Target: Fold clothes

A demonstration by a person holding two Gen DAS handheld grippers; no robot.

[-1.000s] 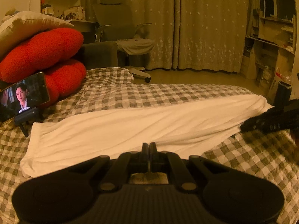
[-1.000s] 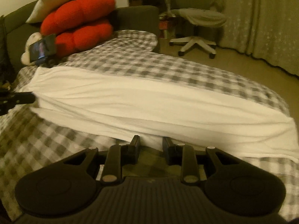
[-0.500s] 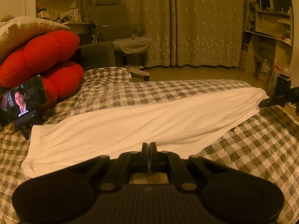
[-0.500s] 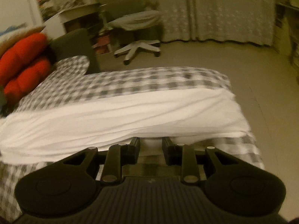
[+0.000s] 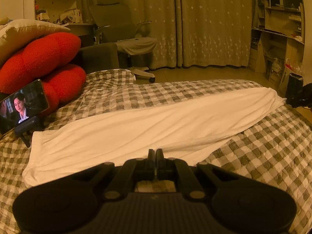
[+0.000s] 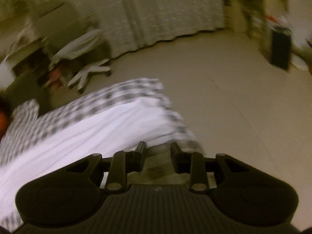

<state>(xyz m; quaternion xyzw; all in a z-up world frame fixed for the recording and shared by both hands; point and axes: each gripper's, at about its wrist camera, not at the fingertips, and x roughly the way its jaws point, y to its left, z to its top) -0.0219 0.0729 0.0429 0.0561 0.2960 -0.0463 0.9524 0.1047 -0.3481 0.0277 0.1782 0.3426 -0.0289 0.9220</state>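
- Left gripper (image 5: 155, 152) at bottom centre of the left view, jaws clenched; tips over the near edge of the white garment (image 5: 148, 124); whether cloth is pinched between them cannot be told.
- Right gripper (image 6: 158, 148) at bottom centre of the right view, jaws apart and opening, nothing between them; tips just past the garment's end near the bed corner.
- Garment spread long and flat across the checked bed (image 5: 269, 156), running from lower left to right of the left view.
- No containers in sight.
- Phone (image 5: 23, 105) on a stand at left edge, screen lit, just beside the garment's left end.
- Red cushion (image 5: 44, 64) behind the phone, pale pillow (image 5: 25, 31) on top.
- Dark shape at the right edge of the left view, touching the garment's far end; too cropped to identify.
- Chair (image 5: 124, 31), curtain (image 5: 204, 23) and shelves (image 5: 280, 31) far across the top.
- Right view blurred; black bag (image 6: 280, 48) on the floor at upper right.
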